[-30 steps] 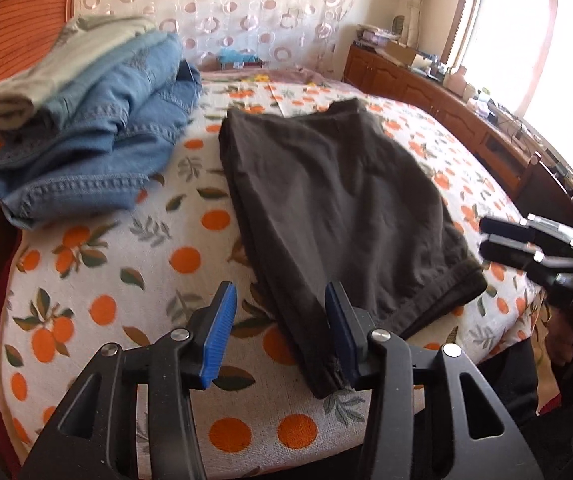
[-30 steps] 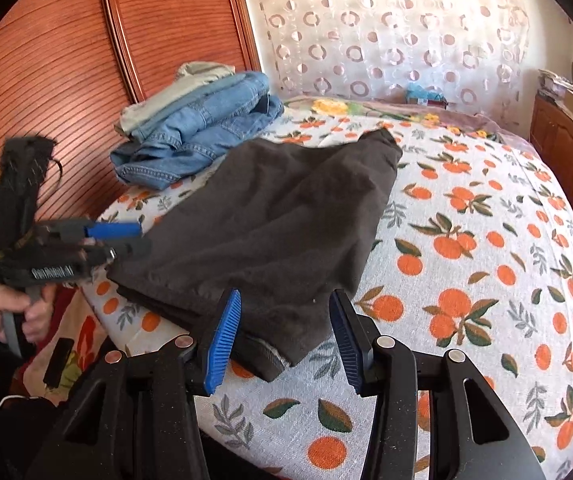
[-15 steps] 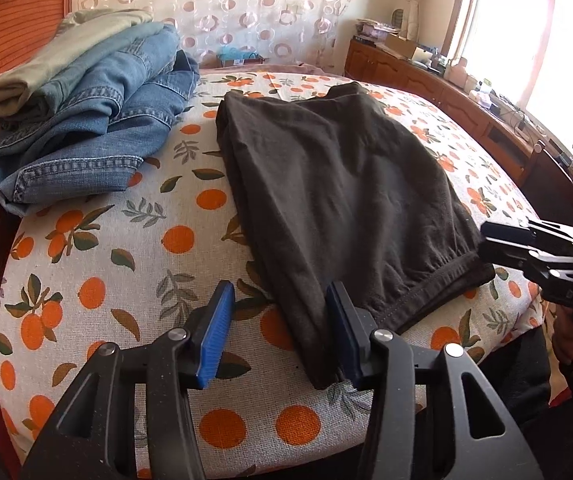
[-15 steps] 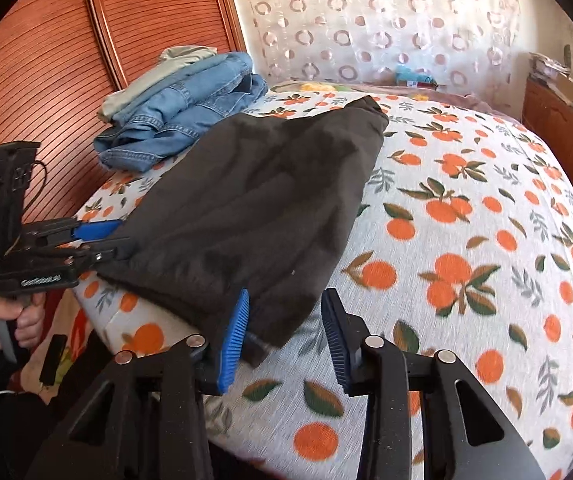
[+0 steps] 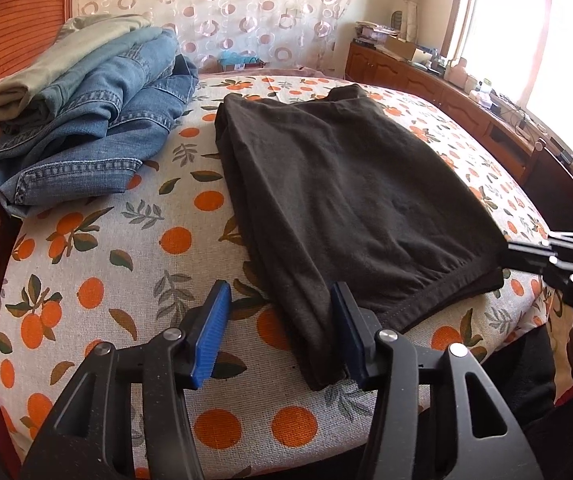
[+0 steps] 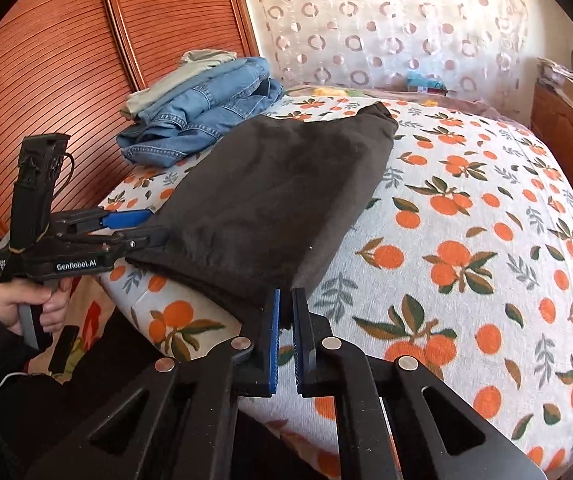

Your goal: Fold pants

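Dark folded pants lie flat on the orange-print bed sheet, with their banded end towards me. My left gripper stands over the near left corner of that end. Its jaws are opening, the corner lies loose between them by the right pad, and neither pad presses on it. My right gripper is shut on the near right corner of the pants. In the left wrist view the right gripper shows at the right edge. In the right wrist view a hand holds the left gripper at the left.
A stack of folded jeans and a pale garment sits on the far left of the bed, beside a ribbed wooden panel. A wooden sideboard with clutter runs under the window at right. The bed's front edge drops off just below both grippers.
My right gripper's jaws have closed from wide apart onto the corner of the pants. The left gripper has stayed about where it was, its jaws a touch wider.
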